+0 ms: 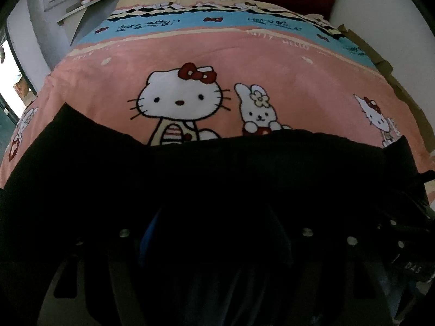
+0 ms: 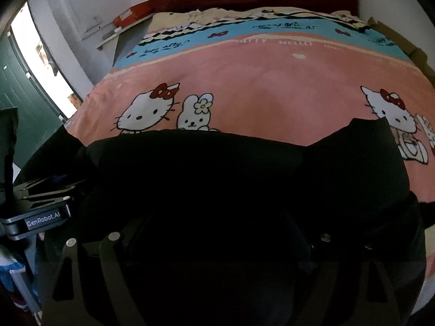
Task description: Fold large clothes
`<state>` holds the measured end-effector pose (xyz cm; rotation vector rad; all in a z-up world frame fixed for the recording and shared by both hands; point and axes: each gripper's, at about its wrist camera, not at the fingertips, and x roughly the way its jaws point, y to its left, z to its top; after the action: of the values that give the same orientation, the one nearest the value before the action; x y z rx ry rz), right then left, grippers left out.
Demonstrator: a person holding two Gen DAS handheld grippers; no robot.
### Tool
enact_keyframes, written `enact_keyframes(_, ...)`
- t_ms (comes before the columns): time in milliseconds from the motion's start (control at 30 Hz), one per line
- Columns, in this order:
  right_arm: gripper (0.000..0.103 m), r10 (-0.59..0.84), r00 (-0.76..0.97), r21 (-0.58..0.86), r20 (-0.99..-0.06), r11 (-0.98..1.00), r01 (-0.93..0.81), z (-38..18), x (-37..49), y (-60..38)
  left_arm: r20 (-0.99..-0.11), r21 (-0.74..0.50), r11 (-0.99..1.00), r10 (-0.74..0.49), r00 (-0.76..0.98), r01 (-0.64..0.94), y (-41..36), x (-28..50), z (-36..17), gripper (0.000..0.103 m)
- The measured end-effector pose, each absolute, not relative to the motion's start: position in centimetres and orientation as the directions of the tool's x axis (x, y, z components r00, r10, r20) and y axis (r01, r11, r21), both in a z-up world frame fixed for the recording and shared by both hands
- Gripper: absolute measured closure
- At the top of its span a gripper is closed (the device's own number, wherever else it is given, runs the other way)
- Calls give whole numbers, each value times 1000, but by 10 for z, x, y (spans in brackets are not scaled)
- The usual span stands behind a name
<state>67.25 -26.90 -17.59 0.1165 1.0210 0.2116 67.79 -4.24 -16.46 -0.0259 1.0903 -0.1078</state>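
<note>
Black garment spread on a cartoon-print bed, both grippers low over it

Nearest, at 6 o'clock, the left gripper (image 1: 214, 244) and right gripper (image 2: 217, 244) show dark metal arms set wide apart, jaws open, no cloth visibly pinched. The left gripper's body reads "GenRobot.AI". The soft, matte black garment (image 2: 217, 168) lies rumpled at the bed's near edge. Beyond, toward 12 o'clock, a fleecy pink blanket (image 1: 244, 54) carries cat and rabbit figures and a blue band; "HELLO" is legible.

A bed (image 1: 391, 81) is covered by a pink blanket (image 1: 244, 54) (printed with cartoon cats and a blue band). A black garment (image 1: 217, 168) is spread across its near end.
</note>
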Motion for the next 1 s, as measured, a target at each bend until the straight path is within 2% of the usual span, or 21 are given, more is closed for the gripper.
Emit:
enact_keyframes(333, 18, 231, 517, 204, -824, 973, -109, -189, 673, -269, -874, -21, 997, -53, 483, 73, -49, 674, -172, 31)
enact_keyframes(433, 18, 231, 499, 202, -835, 973, -111, -183, 672, -269, -871, -31, 996, -67, 486, 81, -43, 666, -155, 32)
enact_keyframes(533, 18, 255, 531, 229, -808, 966, -116, -164, 657, -282, -852, -63, 994, -100, 513, 89, -25, 652, -133, 32)
enact_keyframes(633, 18, 234, 569, 217, -788, 971, -100, -147, 642, -297, -848, -18, 998, -43, 528, 52, 3, 649, -121, 32)
enact_keyframes(733, 18, 196, 549, 183, -813, 980, -78, -147, 637, -317, -864, -31, 999, -14, 503, -24, 35, 654, -131, 32)
enact_keyframes(833, 18, 221, 518, 227, -826, 973, -52, -161, 639, -331, -876, -105, 993, -63, 479, -61, 50, 657, -154, 32)
enact_keyframes(1000, 15, 247, 515, 276, -821, 961, -20, -188, 647, -335, -862, -78, 994, -30, 506, -74, 41, 657, -173, 28)
